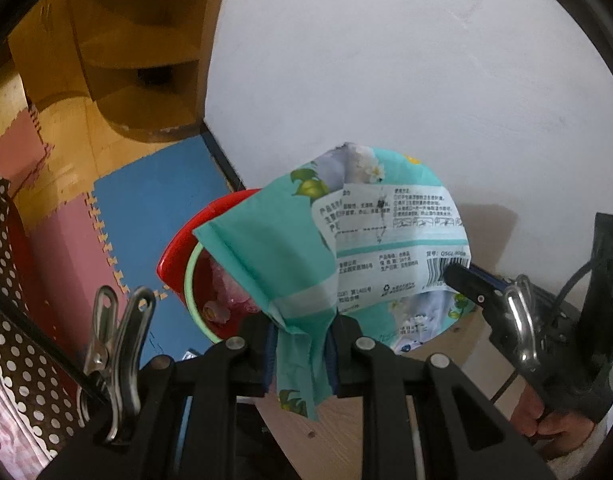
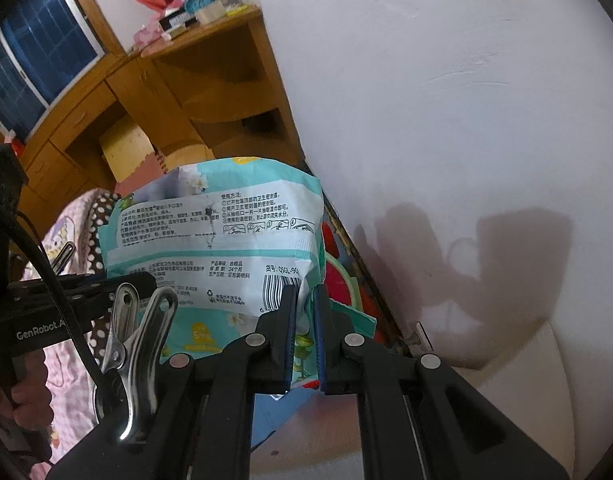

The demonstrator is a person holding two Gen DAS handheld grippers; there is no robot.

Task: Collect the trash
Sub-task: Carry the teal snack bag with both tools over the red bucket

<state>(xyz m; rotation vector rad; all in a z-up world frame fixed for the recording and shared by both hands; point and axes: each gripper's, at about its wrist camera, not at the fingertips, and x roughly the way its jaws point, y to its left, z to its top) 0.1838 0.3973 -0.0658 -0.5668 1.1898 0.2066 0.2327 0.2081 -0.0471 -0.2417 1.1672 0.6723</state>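
Left wrist: left gripper (image 1: 299, 344) and right gripper (image 2: 305, 336) jaws both clenched on teal wipes packet (image 1: 346, 240) (held aloft), above red bin (image 1: 178, 256), white wall (image 1: 386, 60) behind.

The left gripper (image 1: 300, 334) is clamped on the crumpled lower edge of a teal wet-wipe packet (image 1: 346, 240), which stands up in front of the white wall (image 1: 386, 60) with its printed label and barcode facing the camera. The right gripper (image 1: 462, 276) comes in from the right and pinches the packet at its barcode edge, above the corner of a light wooden table (image 1: 462, 340). Past the packet, low on the foam floor mats (image 1: 154, 208), sits a red basin (image 1: 178, 256) with a pale green rim inside it, near the wall's dark skirting and a wooden corner shelf (image 1: 138, 80).
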